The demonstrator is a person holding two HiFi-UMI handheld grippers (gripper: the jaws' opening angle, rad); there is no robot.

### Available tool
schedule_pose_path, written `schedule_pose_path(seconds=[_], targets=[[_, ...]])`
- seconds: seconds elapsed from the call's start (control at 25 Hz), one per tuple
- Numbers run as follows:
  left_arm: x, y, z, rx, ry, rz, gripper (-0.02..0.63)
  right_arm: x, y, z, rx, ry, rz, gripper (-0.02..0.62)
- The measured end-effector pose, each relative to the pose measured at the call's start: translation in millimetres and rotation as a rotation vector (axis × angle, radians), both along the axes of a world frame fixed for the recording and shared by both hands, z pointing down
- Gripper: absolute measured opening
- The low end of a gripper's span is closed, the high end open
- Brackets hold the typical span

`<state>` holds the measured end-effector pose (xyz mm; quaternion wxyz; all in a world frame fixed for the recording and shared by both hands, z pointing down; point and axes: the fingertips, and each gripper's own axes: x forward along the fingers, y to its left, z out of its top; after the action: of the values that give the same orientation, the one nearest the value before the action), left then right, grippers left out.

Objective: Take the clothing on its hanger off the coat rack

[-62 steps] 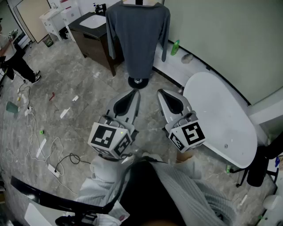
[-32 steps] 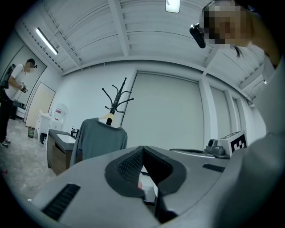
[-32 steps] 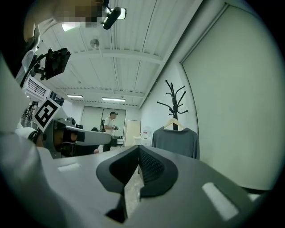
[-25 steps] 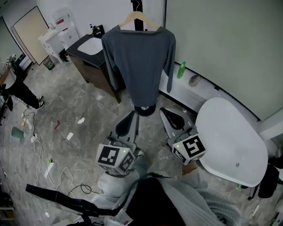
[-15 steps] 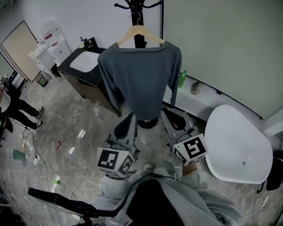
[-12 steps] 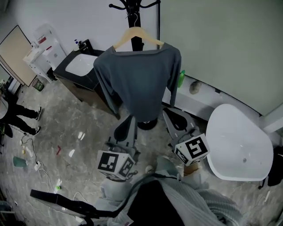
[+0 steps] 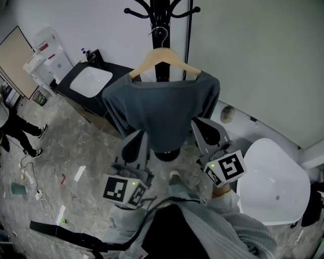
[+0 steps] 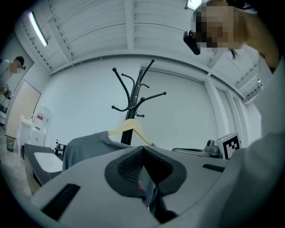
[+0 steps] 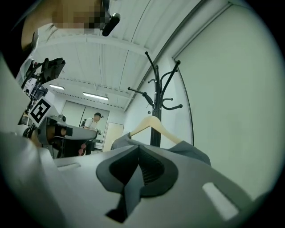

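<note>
A grey long-sleeved shirt [image 7: 162, 109] hangs on a wooden hanger [image 7: 164, 58], whose metal hook sits on a black coat rack [image 7: 162, 15] by the wall. My left gripper [image 7: 132, 144] is shut and empty, pointing up at the shirt's lower left edge. My right gripper [image 7: 208, 130] is also shut and empty, just right of the shirt's hem and sleeve. In the left gripper view the hanger [image 8: 133, 129] and rack [image 8: 133, 95] rise beyond the shut gripper [image 8: 143, 149]. The right gripper view shows the hanger [image 9: 153, 124] and shirt [image 9: 191, 153] above its shut gripper [image 9: 139, 151].
A dark cabinet with a white basin [image 7: 91, 81] stands left of the rack. At the right is a white oval table [image 7: 273, 184]. A person [image 7: 15, 131] stands far left, near cables [image 7: 30, 187] and scraps on the marbled floor. The wall lies right behind the rack.
The view has swung up and closer to the rack, bringing its top and the hanger hook into sight. Both grippers have risen towards the shirt's lower part and stayed shut.
</note>
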<state>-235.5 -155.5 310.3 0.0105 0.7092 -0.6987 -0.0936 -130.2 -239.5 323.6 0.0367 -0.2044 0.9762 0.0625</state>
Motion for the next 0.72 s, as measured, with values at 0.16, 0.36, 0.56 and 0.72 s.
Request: schedule_pose_path(seconds=[0.16,0.36,0.56,0.72], targets=[[-23.3,-48.0,-13.3,-0.009,-0.057,0.029,0.005,-15.7,-56.8,-17.8,0.021,-0.04,-0.001,0.003],[-42.0,-79.8,-41.1,0.013,-0.136,0.053,0.005,-23.7,-101.3,-49.2,0.067,-0.08,-0.032,0.003],[-65.6,-88.1,-74.5,0.048,-0.21,0.051,0.005,-25.8,-120.3,-85.9,0.112,-0.087,-0.128,0.003],[-91.7,-94.7,-90.2,0.038,-0.304,0.058,0.005,-31.5,-135.6,-96.5,0.14,-0.017,-0.213,0.003]])
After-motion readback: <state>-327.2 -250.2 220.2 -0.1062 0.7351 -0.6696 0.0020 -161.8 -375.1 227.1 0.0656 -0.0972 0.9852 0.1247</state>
